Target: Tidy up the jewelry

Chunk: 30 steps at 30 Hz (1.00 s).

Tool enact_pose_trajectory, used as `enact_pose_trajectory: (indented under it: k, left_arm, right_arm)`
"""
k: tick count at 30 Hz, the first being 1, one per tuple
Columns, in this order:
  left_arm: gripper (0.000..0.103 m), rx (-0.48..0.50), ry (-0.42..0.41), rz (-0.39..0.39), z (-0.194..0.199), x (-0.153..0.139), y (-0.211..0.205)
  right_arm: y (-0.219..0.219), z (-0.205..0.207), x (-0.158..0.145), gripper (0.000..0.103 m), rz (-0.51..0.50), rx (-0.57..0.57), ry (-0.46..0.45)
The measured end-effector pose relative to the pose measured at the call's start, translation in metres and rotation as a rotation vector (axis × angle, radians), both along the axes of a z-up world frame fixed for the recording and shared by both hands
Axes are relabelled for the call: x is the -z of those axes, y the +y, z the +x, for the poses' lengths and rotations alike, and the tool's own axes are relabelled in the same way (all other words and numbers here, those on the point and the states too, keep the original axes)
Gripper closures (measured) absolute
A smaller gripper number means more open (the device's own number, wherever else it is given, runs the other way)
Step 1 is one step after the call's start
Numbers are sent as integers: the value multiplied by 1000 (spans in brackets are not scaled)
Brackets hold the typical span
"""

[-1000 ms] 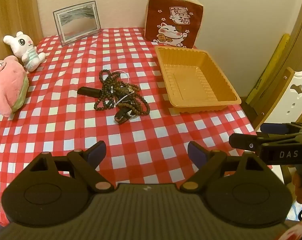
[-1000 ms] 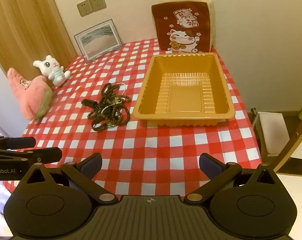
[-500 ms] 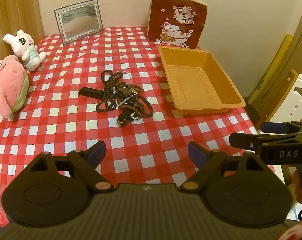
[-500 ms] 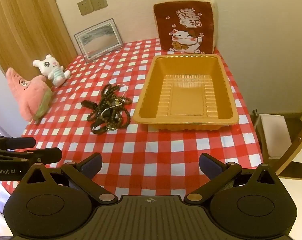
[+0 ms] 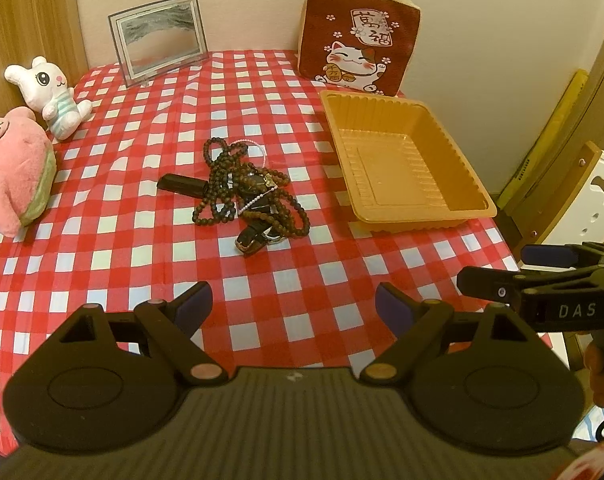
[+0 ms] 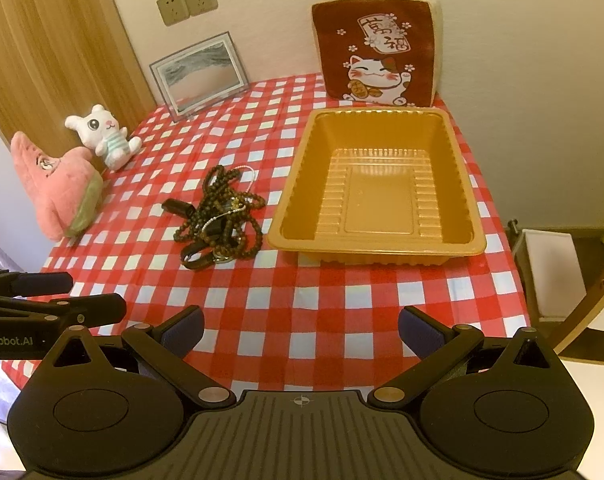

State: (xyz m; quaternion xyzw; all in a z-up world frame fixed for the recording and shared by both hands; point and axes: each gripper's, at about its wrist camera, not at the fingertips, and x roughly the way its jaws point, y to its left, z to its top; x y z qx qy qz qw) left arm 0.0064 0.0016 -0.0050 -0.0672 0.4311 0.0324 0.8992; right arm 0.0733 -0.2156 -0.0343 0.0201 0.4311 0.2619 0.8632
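Zero pieces sorted so far, as far as I can tell. The orange tray (image 6: 375, 184) sits near the right edge of the table (image 6: 302, 292) and there's nothing in it. All the jewelry is one tangled pile (image 5: 246, 196) around the middle of the table, just left of the tray but not touching it: dark bead strands (image 5: 218, 184), a thin white bracelet (image 5: 254, 148), and what looks like a watch with a dark strap (image 5: 254, 238) poking out the near side.

Left gripper (image 5: 293, 306) hovers over the near edge, jaws wide apart, holding nothing. Right gripper (image 6: 300, 328) is the same deal, spread wide and empty, lined up more toward the tray.

So basically everything's left: pick each piece out of the knot and get it into the tray. My guess is the strands will drag each other along, so untangling is the annoying bit.
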Motion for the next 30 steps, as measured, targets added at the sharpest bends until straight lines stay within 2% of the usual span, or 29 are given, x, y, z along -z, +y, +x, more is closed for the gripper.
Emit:
enact_pose_trajectory:
  k: [4,30]
  left_arm:
    - [15,-2,4,0,10,9,4]
    - [15,-10,9,-2,13,8,2]
  right_arm:
    - [1,2,0,0,-2,0,0]
    - [2,3,1,0,-5,-4,3]
